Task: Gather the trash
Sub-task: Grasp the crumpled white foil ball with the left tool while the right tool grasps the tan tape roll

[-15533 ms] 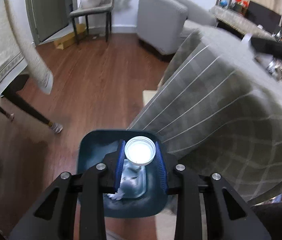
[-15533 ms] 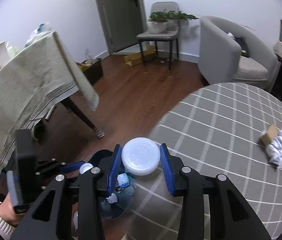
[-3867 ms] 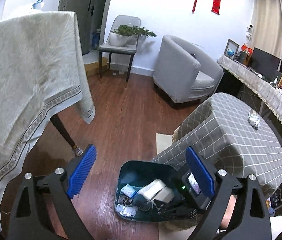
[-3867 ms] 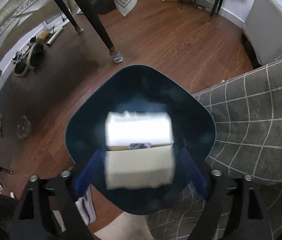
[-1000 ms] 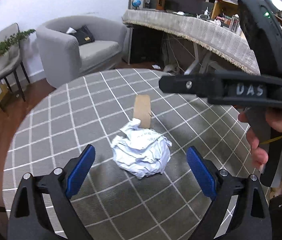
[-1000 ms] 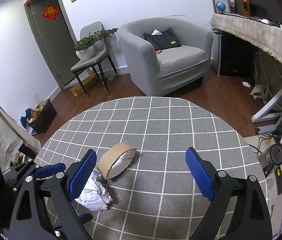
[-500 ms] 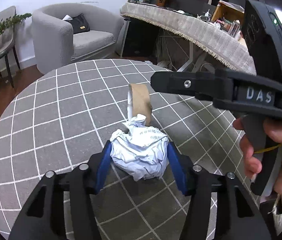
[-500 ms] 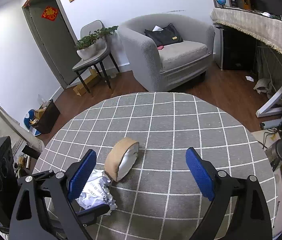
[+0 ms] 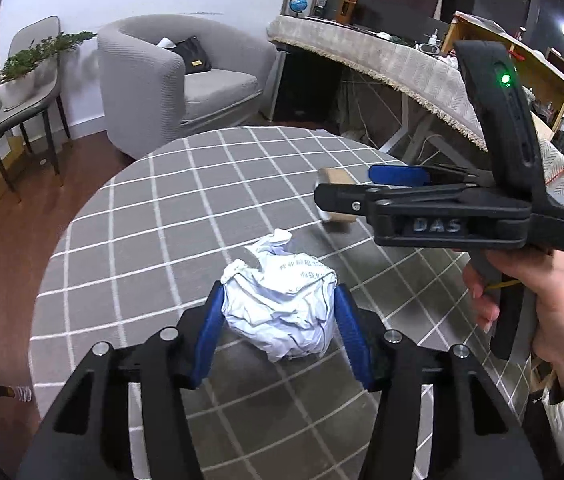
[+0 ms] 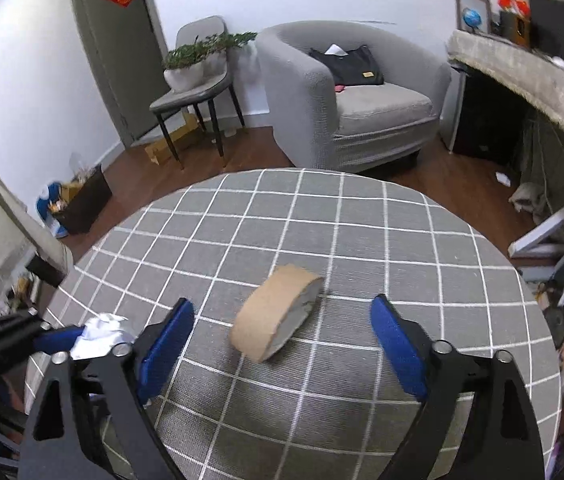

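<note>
A crumpled white paper ball [image 9: 282, 304] lies on the round table with the grey checked cloth [image 9: 162, 240]. My left gripper [image 9: 280, 332] is shut on the paper ball, blue pads pressed against both its sides. The ball also shows in the right wrist view [image 10: 100, 336] at the left. A brown cardboard tape roll [image 10: 276, 318] lies tilted on the cloth, partly hidden in the left wrist view [image 9: 336, 196]. My right gripper [image 10: 282, 354] is open and empty, its pads either side of the roll and just short of it; it also shows in the left wrist view [image 9: 370, 184].
A grey armchair [image 10: 346, 92] with a black bag stands beyond the table. A chair with a potted plant [image 10: 198, 76] stands by the door. A long covered desk [image 9: 402, 68] runs along the right. A dark bin with clutter [image 10: 82, 200] stands on the wooden floor at the left.
My left gripper has closed on the paper ball over the last second. My right gripper has moved in toward the tape roll, which now lies between its open pads.
</note>
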